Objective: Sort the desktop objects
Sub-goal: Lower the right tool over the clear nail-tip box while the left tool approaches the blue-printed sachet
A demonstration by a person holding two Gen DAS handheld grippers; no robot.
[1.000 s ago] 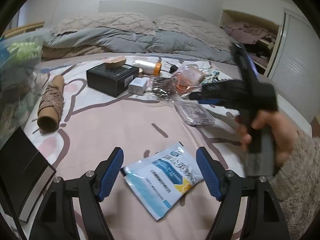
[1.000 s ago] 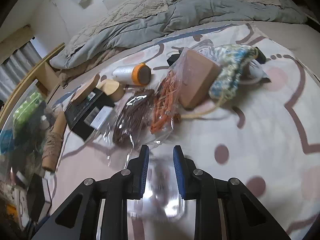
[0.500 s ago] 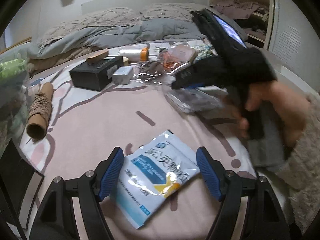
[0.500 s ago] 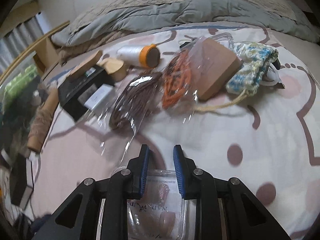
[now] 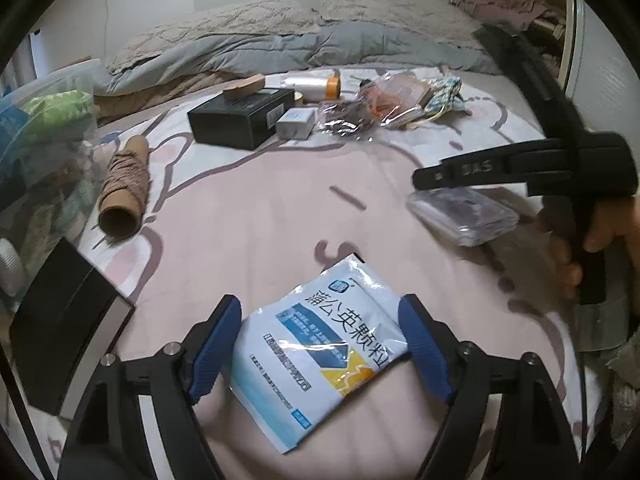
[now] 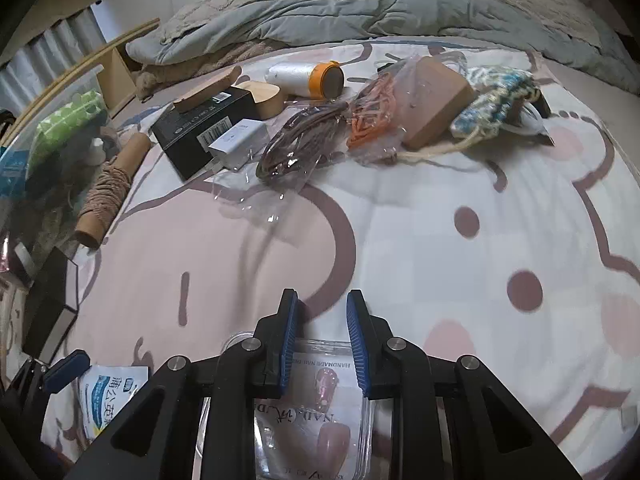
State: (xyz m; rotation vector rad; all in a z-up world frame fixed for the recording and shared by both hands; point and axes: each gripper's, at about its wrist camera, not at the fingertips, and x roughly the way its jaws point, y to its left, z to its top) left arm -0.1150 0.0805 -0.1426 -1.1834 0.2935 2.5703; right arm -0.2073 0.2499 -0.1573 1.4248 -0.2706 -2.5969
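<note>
A white and blue medicine sachet [image 5: 320, 344] lies on the pink bedsheet between the fingers of my left gripper [image 5: 320, 346], which is open around it without squeezing. My right gripper [image 6: 322, 344] is shut on a clear plastic nail box [image 6: 316, 408] and holds it near the sheet; the box also shows in the left wrist view [image 5: 464, 212] under the right gripper's black body [image 5: 520, 168]. The sachet's corner [image 6: 108, 396] shows at the lower left of the right wrist view.
Further up the bed lie a black box [image 5: 244, 118], a small white box [image 5: 296, 122], a white thread spool with orange cap [image 5: 316, 82], bagged cords [image 6: 304, 144], a brown block [image 6: 436, 100], a knitted pouch [image 6: 496, 96] and a twine roll [image 5: 124, 184]. A dark book [image 5: 68, 328] lies left.
My right gripper has pulled back toward the near side of the bed with the clear box in it. My left gripper has closed in over the sachet, still open.
</note>
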